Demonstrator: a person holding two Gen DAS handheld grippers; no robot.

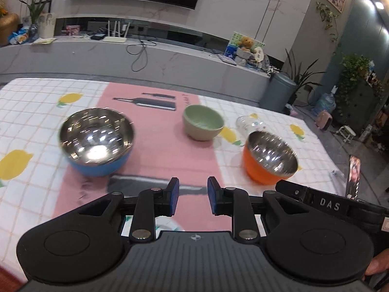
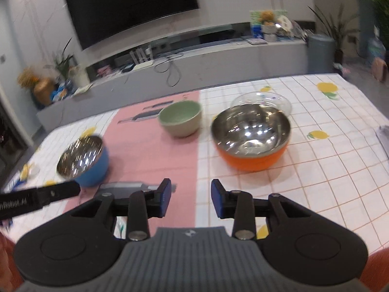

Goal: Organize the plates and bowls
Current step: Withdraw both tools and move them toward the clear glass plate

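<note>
A blue bowl with a steel inside stands on the left of the table. A green bowl sits at the middle on the pink runner. To the right stands an orange steel-lined bowl, with a clear glass bowl just behind it. My left gripper hovers above the table's near side, open, nothing between its blue pads. My right gripper is open too, in front of the orange bowl and holding nothing.
The table wears a white checked cloth with lemons and a pink runner. The right gripper's body shows at the left view's right edge. Behind the table stand a long grey TV bench, a grey bin and plants.
</note>
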